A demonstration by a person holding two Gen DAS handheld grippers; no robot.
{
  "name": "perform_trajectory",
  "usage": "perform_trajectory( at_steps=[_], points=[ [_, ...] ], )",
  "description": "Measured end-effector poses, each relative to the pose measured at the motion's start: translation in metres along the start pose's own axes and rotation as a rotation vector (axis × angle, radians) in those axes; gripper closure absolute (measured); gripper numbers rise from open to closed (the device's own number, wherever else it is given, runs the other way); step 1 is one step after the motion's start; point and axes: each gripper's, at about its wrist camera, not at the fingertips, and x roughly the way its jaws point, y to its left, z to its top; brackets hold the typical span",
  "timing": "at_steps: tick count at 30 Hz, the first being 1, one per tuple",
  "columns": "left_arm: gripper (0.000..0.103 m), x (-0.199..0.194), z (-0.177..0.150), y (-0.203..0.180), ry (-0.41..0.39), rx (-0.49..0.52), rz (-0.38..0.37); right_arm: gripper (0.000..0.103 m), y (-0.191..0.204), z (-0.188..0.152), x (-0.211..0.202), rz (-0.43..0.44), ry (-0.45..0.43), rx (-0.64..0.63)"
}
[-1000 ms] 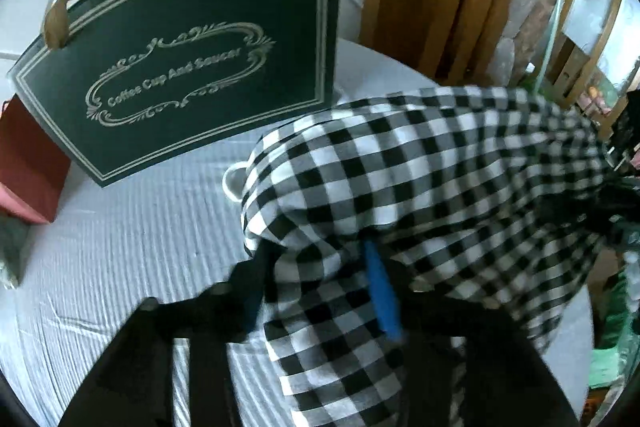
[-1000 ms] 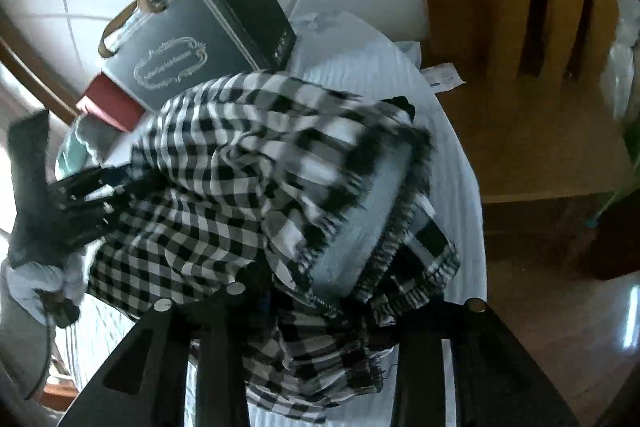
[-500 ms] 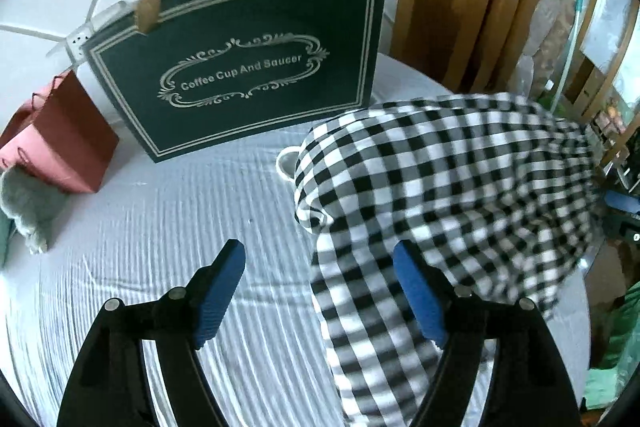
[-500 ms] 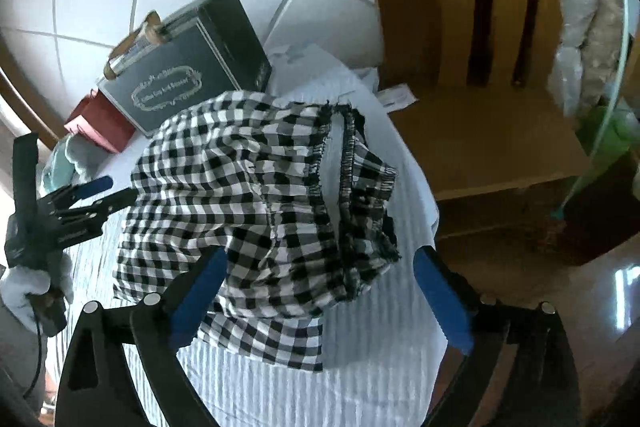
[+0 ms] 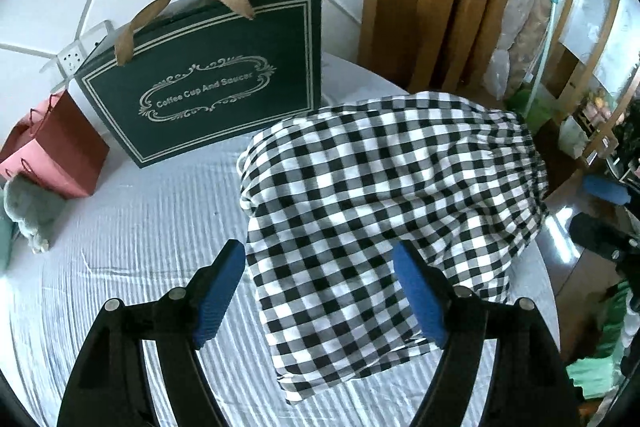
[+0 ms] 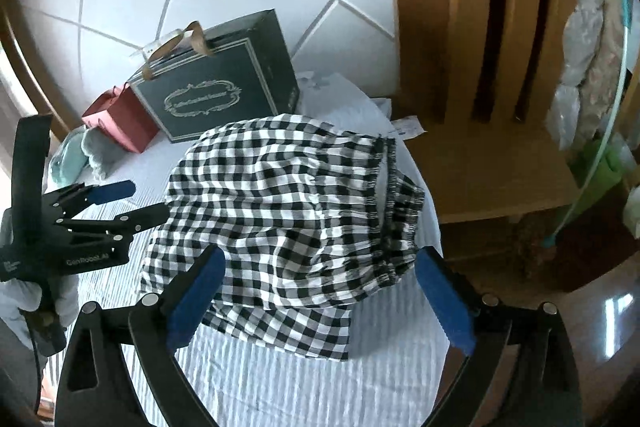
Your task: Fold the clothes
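A black-and-white checked garment (image 5: 380,195) lies folded on the round table's white ribbed cloth (image 5: 120,227). Its gathered waistband (image 6: 384,195) is at the right, near the table edge. My left gripper (image 5: 318,255) is open just above the garment's near left side, holding nothing. My right gripper (image 6: 320,259) is also open, hovering over the garment's (image 6: 280,203) near edge with its blue pads (image 6: 200,291) wide apart. In the right wrist view, the left gripper (image 6: 140,201) shows at the garment's left side. The left wrist view catches the right gripper (image 5: 596,211) at its far right edge.
A dark green gift box (image 5: 208,95) with brown handles stands behind the garment. A red paper bag (image 5: 56,155) and a pale green cloth (image 5: 28,211) are on its left. A wooden slatted chair (image 6: 480,27) stands close to the table's right edge (image 6: 436,227).
One second ago both grippers were shut on the lifted garment. They have let go, opened and drawn back, and the garment now rests flat on the table.
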Motion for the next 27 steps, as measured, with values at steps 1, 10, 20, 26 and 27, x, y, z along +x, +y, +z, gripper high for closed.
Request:
perform_trajectory(
  at_steps=[1, 10, 20, 26, 27],
  points=[
    [0.026, -0.001, -0.001, -0.001, 0.000, 0.000, -0.002, 0.007, 0.001, 0.000, 0.001, 0.002, 0.004, -0.002],
    [0.025, 0.001, -0.008, -0.004, 0.006, 0.007, -0.014, 0.004, 0.005, -0.005, 0.007, 0.005, 0.024, -0.003],
    [0.026, -0.011, -0.015, -0.011, -0.019, 0.008, -0.036, 0.004, 0.012, -0.011, 0.008, 0.006, 0.038, -0.003],
    [0.026, -0.023, -0.019, -0.016, -0.038, 0.011, -0.054, 0.003, 0.013, -0.015, 0.006, 0.000, 0.044, 0.003],
    [0.026, -0.025, -0.021, -0.018, -0.035, 0.014, -0.057, 0.003, 0.013, -0.016, 0.006, -0.001, 0.045, 0.003]
  ],
)
